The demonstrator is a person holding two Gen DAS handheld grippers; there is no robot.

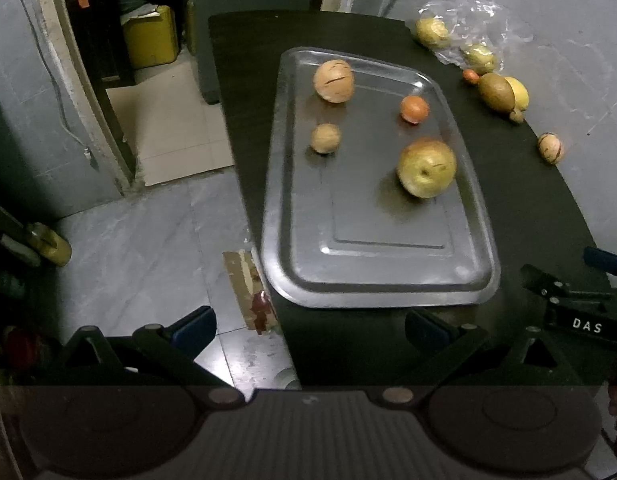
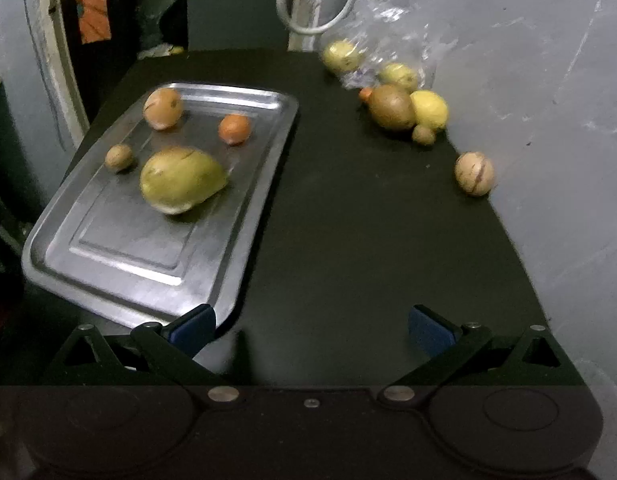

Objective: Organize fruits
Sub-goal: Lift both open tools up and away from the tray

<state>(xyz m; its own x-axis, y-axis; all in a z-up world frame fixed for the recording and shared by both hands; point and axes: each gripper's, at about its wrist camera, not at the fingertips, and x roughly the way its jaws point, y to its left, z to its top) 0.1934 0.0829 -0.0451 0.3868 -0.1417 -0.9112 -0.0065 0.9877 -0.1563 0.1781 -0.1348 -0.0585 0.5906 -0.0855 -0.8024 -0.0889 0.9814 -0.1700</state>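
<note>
Both jaws gape empty as we hover over the bench (image 2: 348,240): four fruits already sit on the steel tray (image 2: 120,264), the rest wait by the plastic bag (image 2: 388,12), probably next.

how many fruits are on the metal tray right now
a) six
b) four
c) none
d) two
b: the metal tray holds four: a large yellow-green fruit, a small orange fruit, a tan streaked fruit and a small brown fruit; the other fruits lie off it on the dark table.
</note>
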